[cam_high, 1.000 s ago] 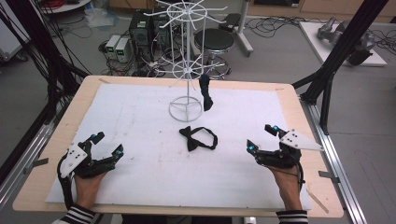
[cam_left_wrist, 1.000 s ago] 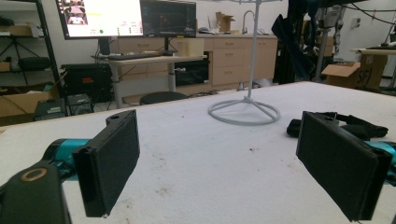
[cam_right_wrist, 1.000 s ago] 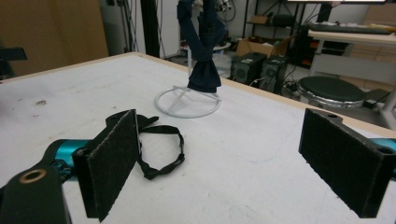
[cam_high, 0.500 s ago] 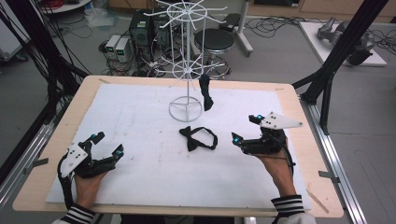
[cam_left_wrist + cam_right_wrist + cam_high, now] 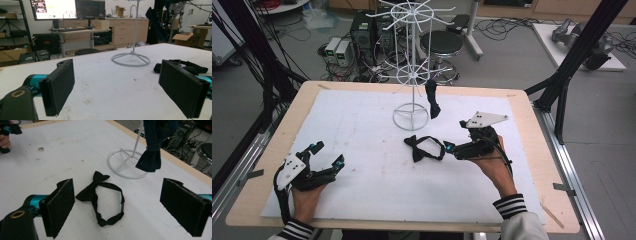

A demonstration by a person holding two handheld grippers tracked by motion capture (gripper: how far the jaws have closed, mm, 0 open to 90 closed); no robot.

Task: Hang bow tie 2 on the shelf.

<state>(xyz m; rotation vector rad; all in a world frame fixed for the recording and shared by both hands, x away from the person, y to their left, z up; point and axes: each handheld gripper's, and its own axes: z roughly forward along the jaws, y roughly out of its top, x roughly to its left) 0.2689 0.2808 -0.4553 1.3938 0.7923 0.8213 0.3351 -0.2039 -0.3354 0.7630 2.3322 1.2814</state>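
High view shows the black bow tie [image 5: 424, 148] lying flat on the white mat [image 5: 362, 130] near the table's middle, just in front of the wire stand [image 5: 411, 75]. Right gripper [image 5: 453, 148] hovers just beside its strap, jaws spread wide and empty. Left gripper [image 5: 326, 154] rests near the front left corner, jaws likewise released.

At twelve o'clock from me a white wire stand [image 5: 412, 75] is standing on the desk [image 5: 517, 100], a dark bow tie [image 5: 432, 102] hanging from it. Beyond the desk, a stool [image 5: 443, 44] and computer boxes [image 5: 362, 35] are sitting on the floor.
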